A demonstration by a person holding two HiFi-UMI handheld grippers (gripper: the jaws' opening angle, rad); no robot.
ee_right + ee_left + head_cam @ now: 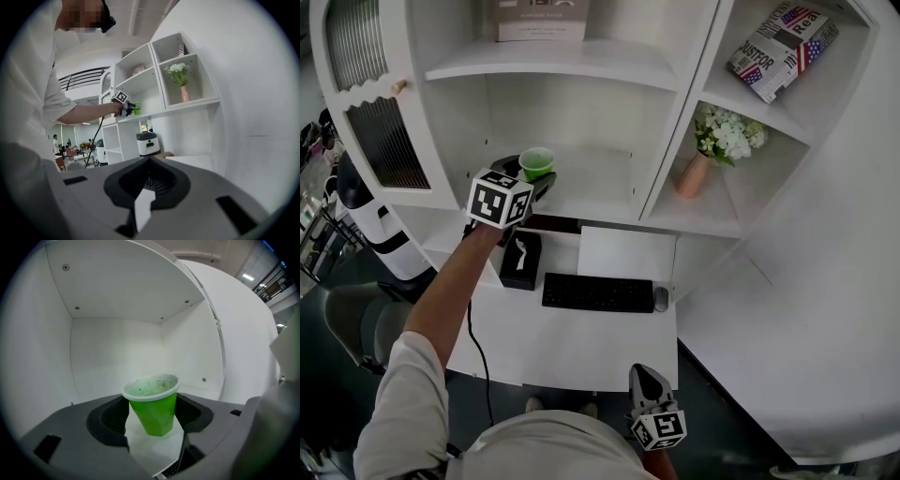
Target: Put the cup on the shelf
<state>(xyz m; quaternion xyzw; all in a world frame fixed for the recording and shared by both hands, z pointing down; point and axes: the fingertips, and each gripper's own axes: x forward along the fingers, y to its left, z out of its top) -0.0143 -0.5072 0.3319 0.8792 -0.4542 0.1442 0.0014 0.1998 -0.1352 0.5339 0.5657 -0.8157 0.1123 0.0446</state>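
A green plastic cup (536, 164) with a white rim sits between the jaws of my left gripper (540, 180), which is shut on it. The person's left arm reaches it into the middle compartment of the white shelf (592, 192), just above the shelf board. In the left gripper view the cup (153, 405) stands upright between the dark pads (114, 417), with the compartment's white back wall (117, 352) behind it. My right gripper (645, 377) hangs low by the desk's front edge, shut with nothing in it. In the right gripper view its jaws (150, 163) meet at the tips.
A black keyboard (597, 292), a mouse (661, 299) and a black box (521, 261) lie on the white desk (572, 352). A vase of flowers (696, 169) fills the right compartment, a printed box (783, 49) the one above. An open slatted door (386, 141) stands left.
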